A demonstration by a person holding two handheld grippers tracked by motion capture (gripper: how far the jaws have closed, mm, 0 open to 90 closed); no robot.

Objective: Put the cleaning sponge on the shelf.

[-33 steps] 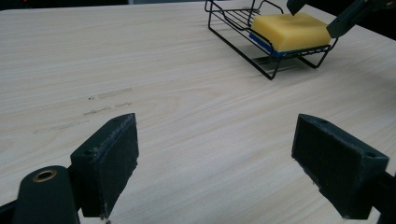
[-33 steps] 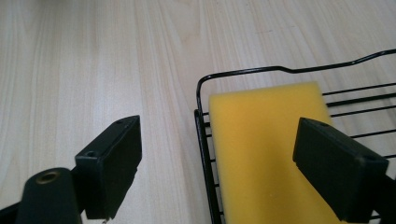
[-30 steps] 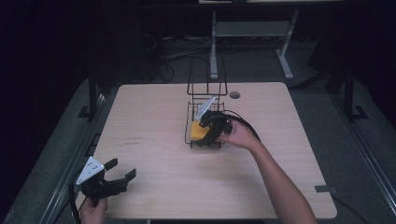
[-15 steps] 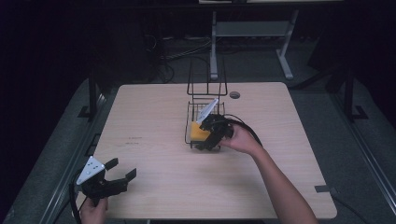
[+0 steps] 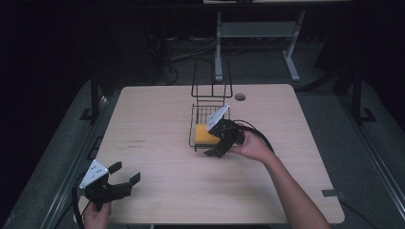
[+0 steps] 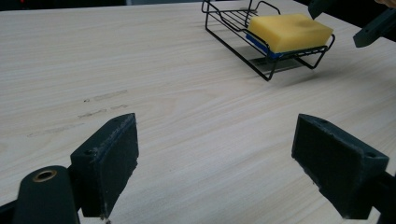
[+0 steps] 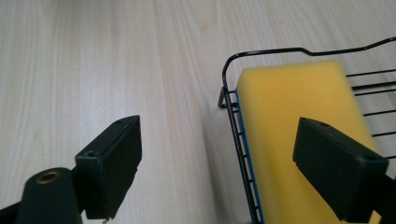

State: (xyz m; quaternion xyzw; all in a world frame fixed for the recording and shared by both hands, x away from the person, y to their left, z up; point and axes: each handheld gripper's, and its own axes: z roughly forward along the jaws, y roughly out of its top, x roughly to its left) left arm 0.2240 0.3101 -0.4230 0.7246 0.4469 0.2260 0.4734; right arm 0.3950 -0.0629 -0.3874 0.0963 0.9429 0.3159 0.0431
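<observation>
A yellow sponge with a blue underside lies in a black wire basket near the table's middle. My right gripper hovers open just above the basket's near end. In the right gripper view one jaw hangs over the sponge and the other over bare table left of the basket rim. My left gripper stands open near the front left corner, holding nothing. Across the table in the left gripper view are the sponge and basket.
The wooden table has a small round hole at the back right. The basket's tall wire back rises behind the sponge. A metal stand and cables lie on the dark floor beyond.
The right gripper has drawn back slightly toward the person and right, away from the sponge. The left gripper has stayed in place.
</observation>
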